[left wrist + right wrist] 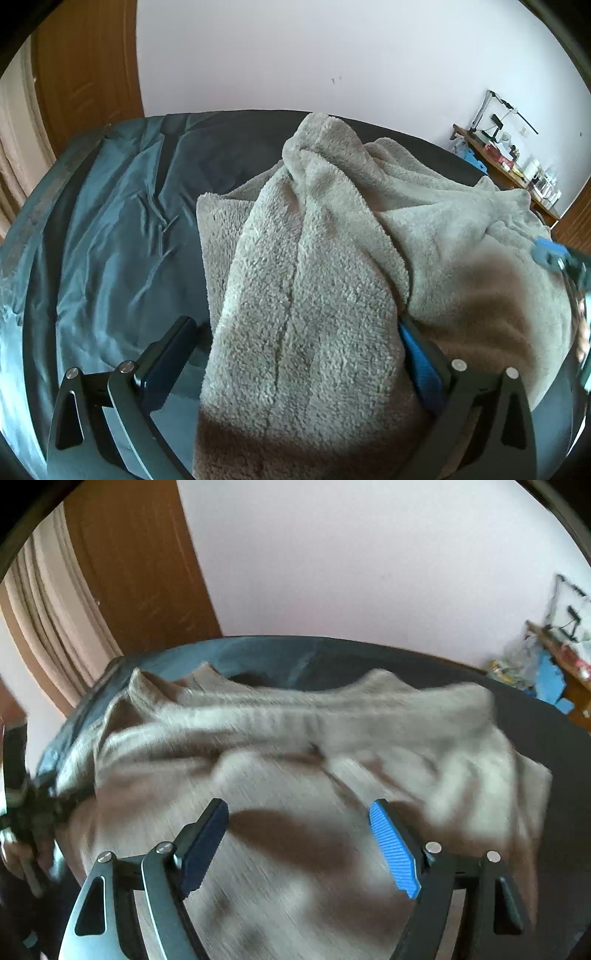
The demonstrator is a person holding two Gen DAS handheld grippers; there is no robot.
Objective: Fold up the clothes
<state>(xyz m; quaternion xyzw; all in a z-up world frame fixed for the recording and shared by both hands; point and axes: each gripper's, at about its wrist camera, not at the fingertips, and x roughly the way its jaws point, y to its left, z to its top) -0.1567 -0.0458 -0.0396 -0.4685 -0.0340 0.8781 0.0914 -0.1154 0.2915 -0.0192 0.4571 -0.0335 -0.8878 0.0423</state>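
Leftmost, a curtain (48, 635) hangs beside a wooden door (88, 70), with a pale wall (332, 55) behind. Below them, a teal sheet (107, 229) covers the bed, rumpled and bare on its left part. A grey fleece garment (306, 280) lies heaped on the sheet from the middle to the right. The left gripper (295, 354) has its jaws spread wide, a fold of fleece draped between them; the dark finger (166, 365) stands clear of the cloth, while the blue pad (421, 365) touches its edge. The right gripper (299, 845) hovers over the fleece, blurred, its jaws apart and nothing pinched. Far right, a cluttered shelf (513, 162) stands by the wall.
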